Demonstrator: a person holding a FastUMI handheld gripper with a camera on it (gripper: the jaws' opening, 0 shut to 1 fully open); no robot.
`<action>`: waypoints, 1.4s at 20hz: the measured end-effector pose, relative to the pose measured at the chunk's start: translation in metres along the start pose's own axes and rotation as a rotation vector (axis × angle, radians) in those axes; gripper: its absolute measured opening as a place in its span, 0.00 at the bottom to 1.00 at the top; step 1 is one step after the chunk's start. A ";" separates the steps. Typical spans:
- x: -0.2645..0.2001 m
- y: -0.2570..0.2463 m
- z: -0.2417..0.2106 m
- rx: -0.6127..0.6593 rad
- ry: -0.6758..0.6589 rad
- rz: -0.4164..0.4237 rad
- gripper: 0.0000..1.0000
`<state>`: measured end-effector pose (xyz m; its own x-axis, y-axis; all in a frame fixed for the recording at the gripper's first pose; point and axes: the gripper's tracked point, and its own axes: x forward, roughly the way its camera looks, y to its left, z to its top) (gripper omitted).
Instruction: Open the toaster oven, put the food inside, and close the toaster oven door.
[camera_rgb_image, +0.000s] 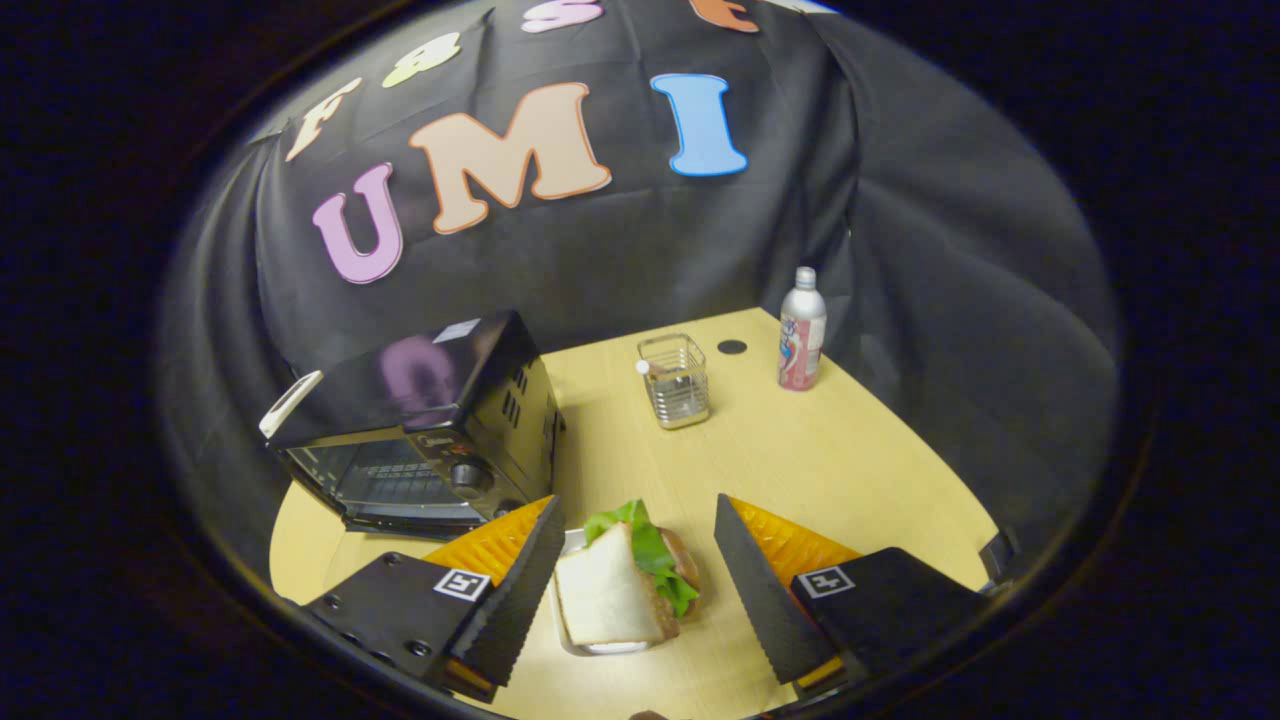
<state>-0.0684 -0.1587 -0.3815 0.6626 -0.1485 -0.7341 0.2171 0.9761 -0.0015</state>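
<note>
Gripper view: gripper (640, 575) spread wide, holding nothing; sandwich (625, 585) on small tray (572, 640) sits between the fingers, untouched. Toaster oven (420, 430) ahead and left (door appears closed). Judged: nothing done yet — opening, loading, closing all remain.

From my end nothing reads as words. The toaster oven (430, 420), far left, has a small brand mark above its knob and a pale sticker (457, 330) on top, both too small to make out. The print on the bottle (802, 330), far right, is blurred. The gripper (638, 505), fingers spread wide either side of the sandwich (620, 590), carries a square black-and-white marker on each side (462, 583).
</note>
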 end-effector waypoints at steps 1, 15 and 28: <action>0.003 -0.002 -0.007 0.026 0.019 0.015 0.95; 0.039 0.001 -0.084 0.372 0.263 0.172 0.73; 0.002 0.027 -0.048 0.637 0.282 0.391 0.34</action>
<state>-0.0952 -0.1246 -0.4158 0.5877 0.3144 -0.7455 0.4309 0.6583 0.6173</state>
